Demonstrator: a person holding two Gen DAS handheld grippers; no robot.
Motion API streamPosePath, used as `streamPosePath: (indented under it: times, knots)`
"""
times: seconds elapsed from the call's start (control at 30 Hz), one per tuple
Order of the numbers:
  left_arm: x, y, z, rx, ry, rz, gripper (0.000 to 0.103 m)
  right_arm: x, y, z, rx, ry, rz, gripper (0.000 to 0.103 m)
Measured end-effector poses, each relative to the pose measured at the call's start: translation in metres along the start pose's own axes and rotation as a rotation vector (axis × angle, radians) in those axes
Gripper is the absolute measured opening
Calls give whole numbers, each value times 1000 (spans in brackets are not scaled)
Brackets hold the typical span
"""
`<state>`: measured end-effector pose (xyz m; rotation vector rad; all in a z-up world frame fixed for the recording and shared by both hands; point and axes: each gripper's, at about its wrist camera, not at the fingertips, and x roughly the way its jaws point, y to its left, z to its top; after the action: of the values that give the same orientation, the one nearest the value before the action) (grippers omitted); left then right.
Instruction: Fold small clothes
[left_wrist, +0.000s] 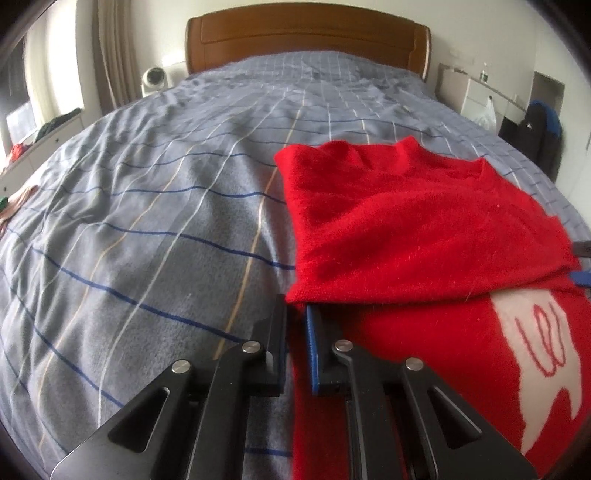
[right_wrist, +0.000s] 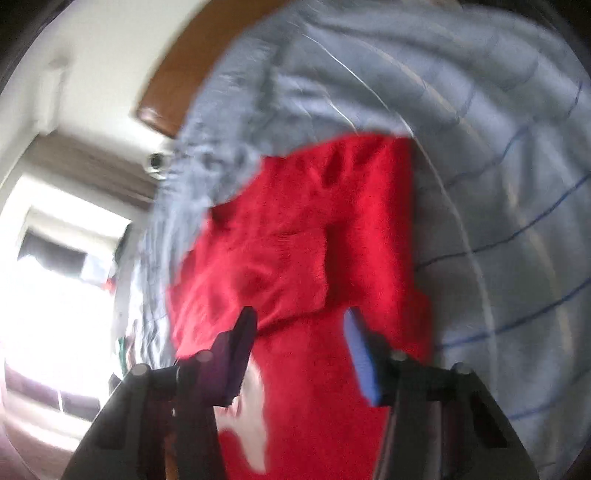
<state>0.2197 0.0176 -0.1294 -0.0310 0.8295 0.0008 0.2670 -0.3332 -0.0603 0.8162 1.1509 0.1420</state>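
Observation:
A red knitted sweater (left_wrist: 406, 221) lies on the bed with its upper part folded over the lower part, which bears a white motif (left_wrist: 535, 350). My left gripper (left_wrist: 298, 317) is at the sweater's left edge, just below the fold, shut on the red fabric that shows in the narrow gap between its fingers. The right wrist view is blurred by motion. In it my right gripper (right_wrist: 300, 325) hangs over the red sweater (right_wrist: 314, 240) with its jaws well apart, and the pads press on nothing that I can make out.
A grey-blue checked bedcover (left_wrist: 147, 221) spreads to the left and far side of the sweater. A wooden headboard (left_wrist: 306, 33) closes the far end. A white round device (left_wrist: 153, 79) and a low dresser (left_wrist: 44, 140) stand left; a dark bag (left_wrist: 539, 129) stands right.

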Motion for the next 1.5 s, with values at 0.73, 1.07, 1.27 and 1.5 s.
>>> streamPosePath:
  times: [0.73, 1.07, 1.27, 1.5]
  knots:
    - [-73, 37, -38, -33, 75, -79, 71, -81, 5, -76, -390, -327, -162, 63]
    - [-134, 60, -85, -83, 142, -165, 77, -146, -58, -167, -464, -351, -295, 69]
    - [-135, 58, -127, -114, 296, -236, 78, -145, -68, -196, -429, -267, -248, 69]
    - [-136, 37, -143, -31, 324, -239, 77, -127, -69, -229, -428, -11, -125, 69]
